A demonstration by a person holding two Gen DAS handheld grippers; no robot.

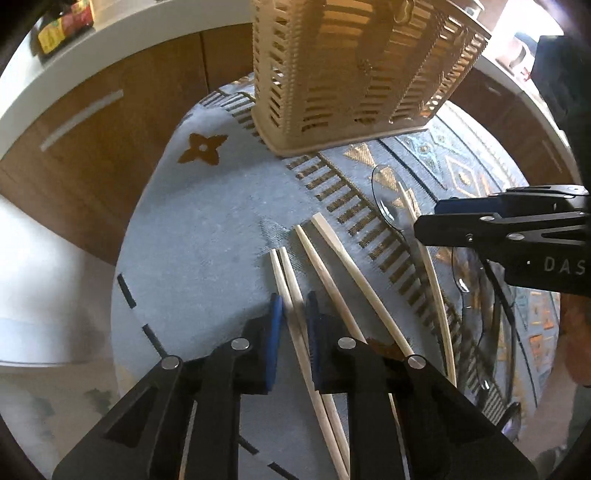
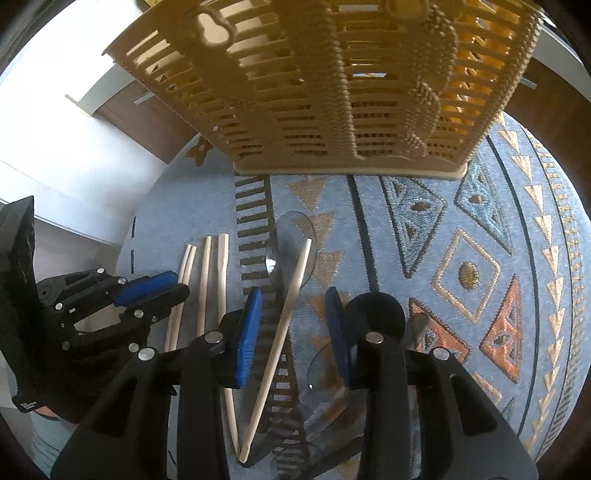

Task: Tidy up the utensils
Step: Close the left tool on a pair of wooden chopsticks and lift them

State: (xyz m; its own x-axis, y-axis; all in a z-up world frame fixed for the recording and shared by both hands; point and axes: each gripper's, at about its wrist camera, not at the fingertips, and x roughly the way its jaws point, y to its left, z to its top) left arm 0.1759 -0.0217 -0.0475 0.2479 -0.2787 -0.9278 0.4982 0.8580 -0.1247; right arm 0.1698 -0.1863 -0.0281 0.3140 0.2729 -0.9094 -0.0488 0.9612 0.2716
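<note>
Several wooden chopsticks (image 1: 332,280) lie on a patterned tablecloth (image 1: 207,221) with clear plastic spoons (image 1: 388,199) to their right. A tan slotted utensil basket (image 1: 347,74) stands at the far side. My left gripper (image 1: 293,306) is low over the cloth, its jaws narrowly apart around a pair of chopsticks (image 1: 291,291). My right gripper (image 2: 293,306) is open, straddling one slanted chopstick (image 2: 284,321) that lies across a clear spoon (image 2: 291,240). The left gripper also shows in the right wrist view (image 2: 159,288), and the right gripper in the left wrist view (image 1: 428,221).
The basket (image 2: 332,92) looms close above the right gripper. More clear spoons (image 2: 325,373) lie under the right gripper. Brown cabinets (image 1: 92,147) and a white counter (image 1: 122,33) surround the round table. The cloth's patterned right side (image 2: 480,258) holds no utensils.
</note>
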